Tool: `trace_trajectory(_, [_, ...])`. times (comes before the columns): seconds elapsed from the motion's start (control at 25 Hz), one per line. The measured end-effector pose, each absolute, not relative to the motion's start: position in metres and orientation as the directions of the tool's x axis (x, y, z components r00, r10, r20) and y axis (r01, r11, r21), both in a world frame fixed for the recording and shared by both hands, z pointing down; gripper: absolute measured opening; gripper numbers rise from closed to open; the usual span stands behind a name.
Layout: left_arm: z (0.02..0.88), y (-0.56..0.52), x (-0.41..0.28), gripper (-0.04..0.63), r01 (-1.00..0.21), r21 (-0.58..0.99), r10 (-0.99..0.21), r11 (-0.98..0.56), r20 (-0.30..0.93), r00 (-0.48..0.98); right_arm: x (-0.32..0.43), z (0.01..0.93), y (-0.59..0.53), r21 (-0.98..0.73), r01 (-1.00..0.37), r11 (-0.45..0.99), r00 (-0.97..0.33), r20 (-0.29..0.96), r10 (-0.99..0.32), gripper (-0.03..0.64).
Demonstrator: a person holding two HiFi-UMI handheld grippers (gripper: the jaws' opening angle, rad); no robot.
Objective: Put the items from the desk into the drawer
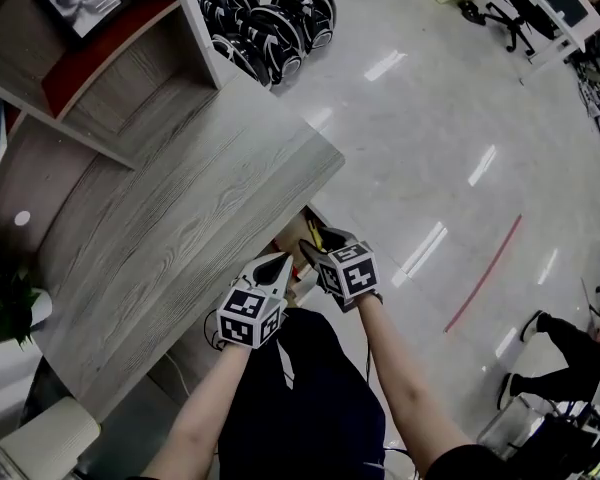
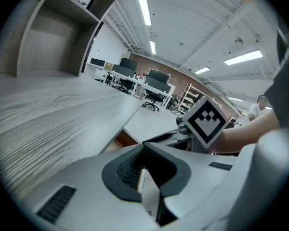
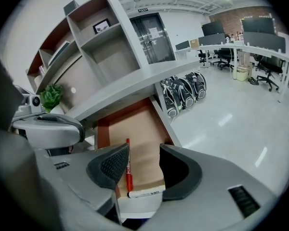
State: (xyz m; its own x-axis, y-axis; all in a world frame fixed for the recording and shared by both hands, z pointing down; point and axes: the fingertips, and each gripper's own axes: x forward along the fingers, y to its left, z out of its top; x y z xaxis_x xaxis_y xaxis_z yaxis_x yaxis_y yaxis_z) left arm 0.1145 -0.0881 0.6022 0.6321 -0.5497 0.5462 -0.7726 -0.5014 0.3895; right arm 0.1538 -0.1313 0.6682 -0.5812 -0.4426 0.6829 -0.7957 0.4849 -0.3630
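The grey wooden desk [image 1: 180, 218] has an open drawer [image 3: 144, 124] under its near right edge. A red pen [image 3: 128, 173] and a white marker [image 3: 147, 193] lie on the drawer's brown bottom. My right gripper [image 3: 142, 163] hangs over them with its jaws open and nothing between the pads. In the head view both grippers sit side by side over the drawer [image 1: 298, 230]: the left gripper [image 1: 280, 265] and the right gripper [image 1: 316, 246]. In the left gripper view, my left gripper [image 2: 145, 173] is shut on a thin white flat item [image 2: 148, 192]; I cannot tell what it is.
A shelf unit with a framed picture [image 1: 80, 0] stands at the desk's back. A potted plant [image 1: 5, 303] sits at the left. Black helmets [image 1: 265, 23] lie on the floor beyond the desk. A person [image 1: 570, 343] crouches at the lower right.
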Motion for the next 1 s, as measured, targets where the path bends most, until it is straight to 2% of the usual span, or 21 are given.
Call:
trace_trajectory(0.24, [0.595, -0.087, 0.117, 0.011, -0.765, 0.389, -0.548, -0.514, 0.537, 0.641, 0.157, 0.651, -0.121, -0.404, -0.789, 0.464, -0.603, 0.653, -0.458, 0.187])
trace_trajectory(0.48, [0.578, -0.086, 0.117, 0.011, -0.766, 0.382, -0.566, -0.518, 0.518, 0.641, 0.157, 0.614, -0.116, -0.471, -0.762, 0.444, -0.647, 0.567, -0.509, 0.171])
trace_trajectory(0.56, [0.571, -0.084, 0.116, 0.011, -0.766, 0.382, -0.575, -0.517, 0.508, 0.641, 0.155, 0.599, -0.114, -0.485, -0.75, 0.45, -0.662, 0.54, -0.521, 0.14])
trace_trajectory(0.68, [0.56, -0.08, 0.114, 0.011, -0.77, 0.386, -0.589, -0.508, 0.496, 0.638, 0.153, 0.572, -0.113, -0.477, -0.745, 0.466, -0.666, 0.492, -0.561, 0.054])
trace_trajectory(0.8, [0.545, -0.077, 0.109, 0.011, -0.774, 0.391, -0.611, -0.499, 0.475, 0.634, 0.148, 0.547, -0.112, -0.473, -0.729, 0.495, -0.682, 0.434, -0.589, 0.037])
trace_trajectory(0.88, [0.534, -0.076, 0.107, 0.011, -0.775, 0.391, -0.628, -0.496, 0.455, 0.631, 0.145, 0.534, -0.11, -0.469, -0.717, 0.516, -0.694, 0.406, -0.595, -0.002])
trace_trajectory(1.0, [0.517, -0.075, 0.105, 0.011, -0.778, 0.383, -0.65, -0.498, 0.428, 0.628, 0.146, 0.514, -0.106, -0.448, -0.718, 0.532, -0.69, 0.361, -0.628, -0.005])
